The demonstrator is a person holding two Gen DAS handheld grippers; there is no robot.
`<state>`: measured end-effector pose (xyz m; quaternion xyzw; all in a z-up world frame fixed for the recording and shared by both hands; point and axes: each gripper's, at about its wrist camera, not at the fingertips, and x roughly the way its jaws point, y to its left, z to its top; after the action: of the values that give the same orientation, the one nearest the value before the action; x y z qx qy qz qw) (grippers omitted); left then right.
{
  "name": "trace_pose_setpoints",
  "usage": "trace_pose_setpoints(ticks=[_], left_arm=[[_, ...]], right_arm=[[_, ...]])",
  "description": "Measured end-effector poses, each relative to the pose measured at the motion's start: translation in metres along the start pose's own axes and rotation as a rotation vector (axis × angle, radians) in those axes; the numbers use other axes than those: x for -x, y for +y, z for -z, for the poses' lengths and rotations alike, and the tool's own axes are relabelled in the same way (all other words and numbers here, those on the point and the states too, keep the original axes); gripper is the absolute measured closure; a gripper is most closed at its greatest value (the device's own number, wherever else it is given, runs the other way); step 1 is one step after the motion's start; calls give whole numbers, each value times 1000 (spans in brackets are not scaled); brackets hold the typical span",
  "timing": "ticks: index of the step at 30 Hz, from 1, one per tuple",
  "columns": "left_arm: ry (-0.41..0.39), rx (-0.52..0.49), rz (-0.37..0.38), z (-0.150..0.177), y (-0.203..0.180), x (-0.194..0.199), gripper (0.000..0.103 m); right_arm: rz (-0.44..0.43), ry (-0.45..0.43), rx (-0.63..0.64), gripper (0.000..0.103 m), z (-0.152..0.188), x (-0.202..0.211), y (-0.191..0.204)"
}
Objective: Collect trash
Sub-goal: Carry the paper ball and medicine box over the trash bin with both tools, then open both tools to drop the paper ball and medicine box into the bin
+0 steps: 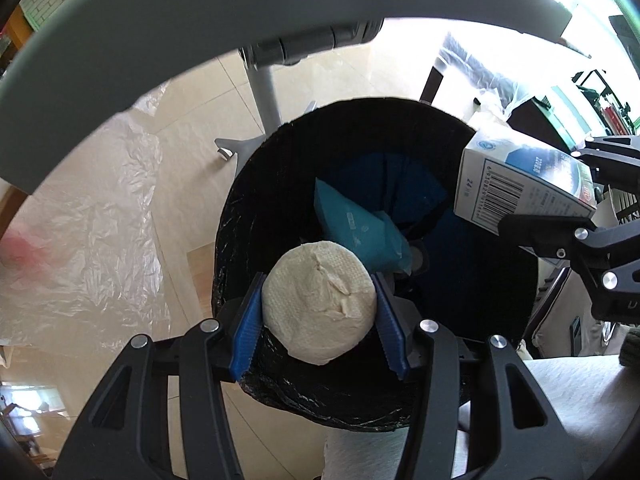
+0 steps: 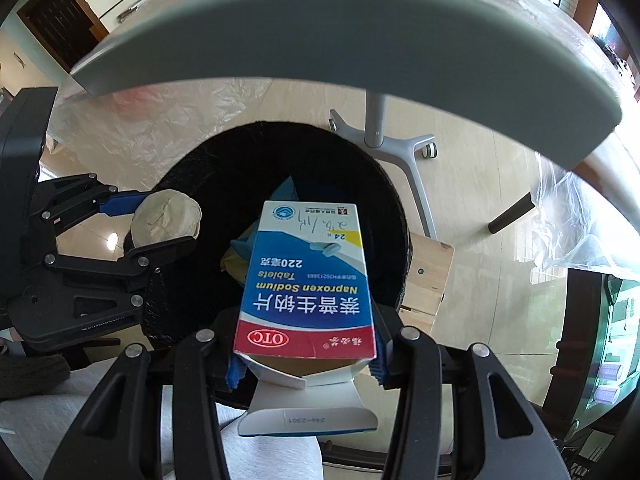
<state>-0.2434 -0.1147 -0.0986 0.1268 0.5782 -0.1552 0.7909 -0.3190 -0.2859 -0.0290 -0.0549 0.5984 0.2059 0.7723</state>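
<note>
Over the bin (image 1: 240,208), both my tongs pointed steeply down. Left tongs (image 1: 318,316) were clenched on a tissue wad (image 1: 320,300) above the near rim. Right tongs (image 2: 306,354) gripped a pill box (image 2: 308,276), its open flap toward me, above the bin mouth. A teal packet (image 1: 356,224) lay inside.

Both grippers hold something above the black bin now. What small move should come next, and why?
Probably open both grippers and let the things drop. The left gripper holds the paper ball and the right gripper holds the medicine box, both already over the mouth of the bin, which holds a teal packet. Nothing seems to block the fall.
</note>
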Motion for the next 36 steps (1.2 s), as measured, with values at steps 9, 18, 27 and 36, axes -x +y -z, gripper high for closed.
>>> trace_pose_setpoints(ticks=[9, 18, 27, 36], left_arm=[[31, -14, 1, -2, -1, -11, 51], [52, -43, 7, -6, -5, -22, 51], [55, -38, 58, -5, -3, -23, 20], [-38, -57, 51, 6, 3, 32, 20]], right_arm=[[1, 30, 6, 58, -3, -11, 3], [-2, 53, 5, 58, -3, -21, 2], [-18, 37, -29, 27, -3, -16, -4], [29, -76, -10, 27, 1, 41, -9]])
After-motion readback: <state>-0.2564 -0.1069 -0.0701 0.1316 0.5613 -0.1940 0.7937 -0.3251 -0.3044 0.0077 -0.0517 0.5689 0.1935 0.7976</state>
